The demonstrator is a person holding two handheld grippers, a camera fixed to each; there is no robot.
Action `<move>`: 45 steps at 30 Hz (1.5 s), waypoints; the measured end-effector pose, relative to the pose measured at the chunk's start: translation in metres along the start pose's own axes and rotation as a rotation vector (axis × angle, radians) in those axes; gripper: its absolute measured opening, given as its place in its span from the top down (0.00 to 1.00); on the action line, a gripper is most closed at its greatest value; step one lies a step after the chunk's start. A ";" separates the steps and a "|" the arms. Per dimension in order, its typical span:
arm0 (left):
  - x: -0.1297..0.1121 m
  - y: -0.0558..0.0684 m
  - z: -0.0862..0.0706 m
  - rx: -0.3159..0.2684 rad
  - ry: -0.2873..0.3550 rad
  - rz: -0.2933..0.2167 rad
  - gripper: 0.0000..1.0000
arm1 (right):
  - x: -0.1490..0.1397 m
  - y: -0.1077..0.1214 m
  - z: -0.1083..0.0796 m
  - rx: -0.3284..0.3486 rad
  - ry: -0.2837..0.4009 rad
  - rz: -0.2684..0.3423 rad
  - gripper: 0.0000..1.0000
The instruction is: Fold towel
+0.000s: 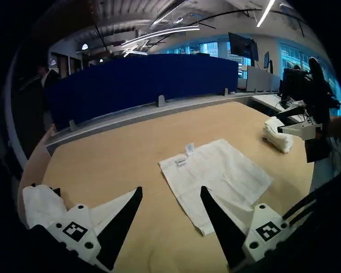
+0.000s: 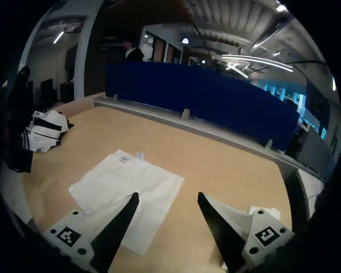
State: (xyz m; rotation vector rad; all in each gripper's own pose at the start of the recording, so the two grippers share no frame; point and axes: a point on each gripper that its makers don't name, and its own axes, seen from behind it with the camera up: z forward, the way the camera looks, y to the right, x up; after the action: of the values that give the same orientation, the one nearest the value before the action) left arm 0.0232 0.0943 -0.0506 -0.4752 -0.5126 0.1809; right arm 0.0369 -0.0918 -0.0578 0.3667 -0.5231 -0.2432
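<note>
A white towel (image 1: 216, 177) lies spread flat on the wooden table (image 1: 125, 154), with small tags at its far edge. My left gripper (image 1: 170, 189) hovers open just above the towel's near left corner and holds nothing. The right gripper (image 1: 302, 127) hangs at the far right of the left gripper view, above the table edge. In the right gripper view, the same towel (image 2: 125, 186) lies ahead and to the left. My right gripper (image 2: 167, 194) is open and empty over the towel's near right edge. The left gripper (image 2: 43, 129) appears at the far left.
A stack of folded white towels (image 1: 277, 134) sits near the table's right edge. Crumpled white cloth (image 1: 41, 204) lies at the left corner. A blue divider (image 1: 143, 82) runs along the table's far side. A person (image 2: 134, 52) stands behind it.
</note>
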 end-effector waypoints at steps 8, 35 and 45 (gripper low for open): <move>-0.043 0.019 0.019 -0.045 -0.090 0.032 0.06 | -0.046 -0.017 0.014 0.049 -0.088 -0.002 0.00; -0.131 0.075 0.040 -0.176 -0.320 0.027 0.06 | -0.159 -0.046 0.020 0.134 -0.331 -0.050 0.05; -0.144 0.086 0.043 -0.190 -0.367 0.029 0.21 | -0.172 -0.052 0.017 0.151 -0.354 -0.033 0.14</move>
State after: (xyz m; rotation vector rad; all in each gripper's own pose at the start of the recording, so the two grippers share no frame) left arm -0.1261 0.1454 -0.1205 -0.6399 -0.8877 0.2500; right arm -0.1231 -0.0895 -0.1407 0.4827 -0.8876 -0.3035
